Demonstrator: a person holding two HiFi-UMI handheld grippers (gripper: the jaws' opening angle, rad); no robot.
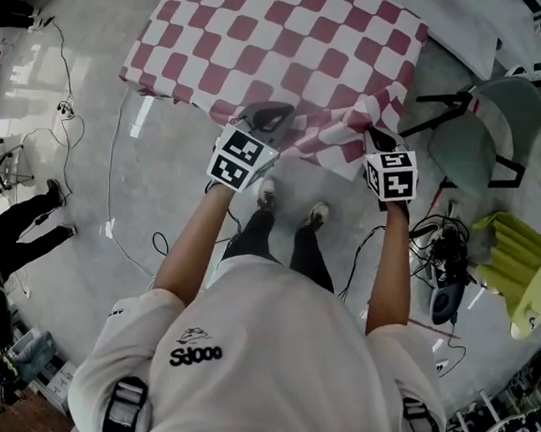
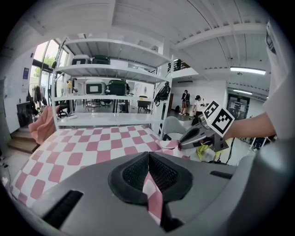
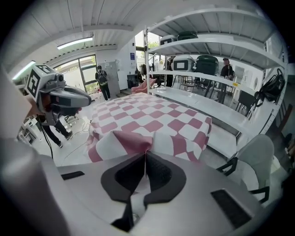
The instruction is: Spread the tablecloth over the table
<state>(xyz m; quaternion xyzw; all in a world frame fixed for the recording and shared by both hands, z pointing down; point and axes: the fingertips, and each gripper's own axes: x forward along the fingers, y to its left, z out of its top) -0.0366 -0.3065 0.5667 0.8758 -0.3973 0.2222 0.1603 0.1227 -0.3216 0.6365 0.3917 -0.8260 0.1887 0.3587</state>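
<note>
Head view: a red-and-white checked tablecloth point(image 1: 286, 42) drapes a table hidden beneath it. Its long axis runs from 6 toward 12 o'clock, away from the person. The left gripper point(image 1: 265, 118) and right gripper point(image 1: 379, 135) meet its near edge.

Left gripper view: only here the pinch shows, jaws pressed together on a cloth strip.

Right gripper view: jaws closed on a bunched corner fold, with shelves point(image 3: 207, 46) at 1 o'clock.

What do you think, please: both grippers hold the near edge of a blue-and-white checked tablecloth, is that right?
Not quite: the head view shows the tablecloth is red-and-white checked, not blue. The left gripper and right gripper do hold its near edge.
</note>
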